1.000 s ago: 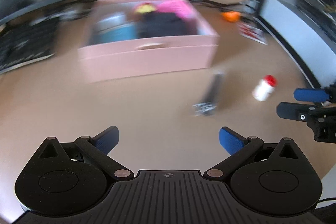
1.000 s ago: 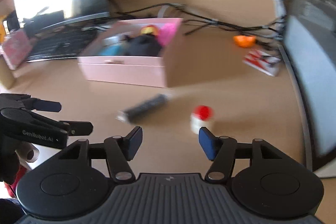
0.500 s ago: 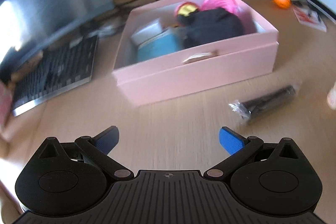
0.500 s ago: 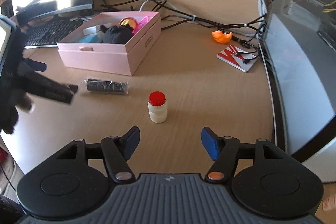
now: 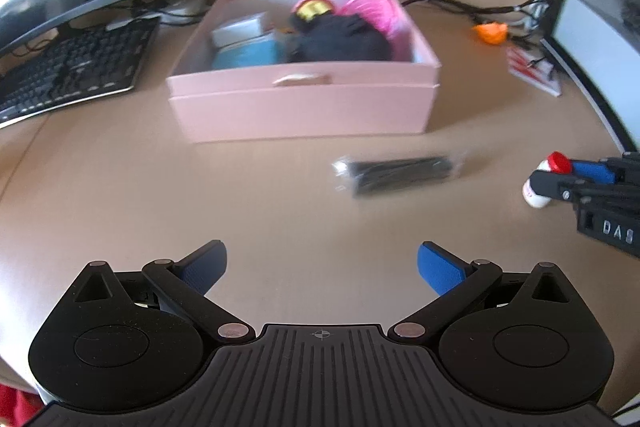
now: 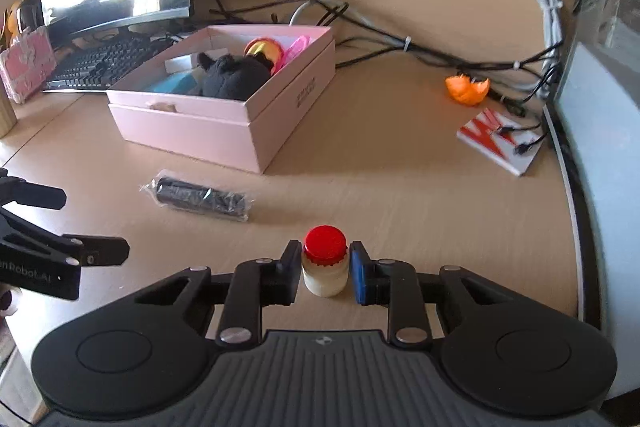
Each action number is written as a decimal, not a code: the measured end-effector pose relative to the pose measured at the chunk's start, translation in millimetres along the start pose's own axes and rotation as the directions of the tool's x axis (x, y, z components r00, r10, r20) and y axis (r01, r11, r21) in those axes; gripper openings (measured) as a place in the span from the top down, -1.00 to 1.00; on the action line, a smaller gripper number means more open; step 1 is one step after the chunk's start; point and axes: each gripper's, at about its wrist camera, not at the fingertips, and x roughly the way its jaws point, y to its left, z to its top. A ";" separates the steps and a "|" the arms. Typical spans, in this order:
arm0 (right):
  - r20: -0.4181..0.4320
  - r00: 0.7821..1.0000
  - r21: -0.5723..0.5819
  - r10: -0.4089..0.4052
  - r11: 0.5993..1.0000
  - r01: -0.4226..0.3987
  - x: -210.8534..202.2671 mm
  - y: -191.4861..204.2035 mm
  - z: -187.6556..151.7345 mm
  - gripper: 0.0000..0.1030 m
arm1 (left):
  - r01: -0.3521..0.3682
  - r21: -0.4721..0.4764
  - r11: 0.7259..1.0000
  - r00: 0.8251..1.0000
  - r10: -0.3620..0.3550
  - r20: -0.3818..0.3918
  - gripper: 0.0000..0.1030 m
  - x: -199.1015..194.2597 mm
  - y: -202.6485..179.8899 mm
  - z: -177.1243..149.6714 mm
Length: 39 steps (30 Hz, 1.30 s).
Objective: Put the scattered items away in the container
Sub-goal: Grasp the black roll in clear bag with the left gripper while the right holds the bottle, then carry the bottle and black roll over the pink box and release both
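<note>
Right wrist: wrapped black roll [image 6: 200, 195] lies before pink box [image 6: 208, 131].

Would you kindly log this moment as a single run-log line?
right gripper: just closed, shut on small white red-capped bottle | left gripper: open, empty | black plastic-wrapped roll: on desk | pink cardboard box: part-filled

The small cream plastic bottle [image 6: 325, 277] has a red cap. The open cardboard box [image 6: 192, 125] is pale pink and holds a black plush, a teal pack and a bright pink item. The black roll in clear film [image 6: 199, 198] lies on the light wood-grain worktop [image 6: 380, 187]. The tool [image 6: 325, 273] pads are blue.
</note>
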 end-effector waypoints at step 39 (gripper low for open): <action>0.003 0.999 0.012 -0.036 0.999 0.036 -51.3 1.7 -3.0 0.51 | 0.049 0.038 0.998 0.998 -0.051 0.041 -0.74 12.8 -26.4 17.8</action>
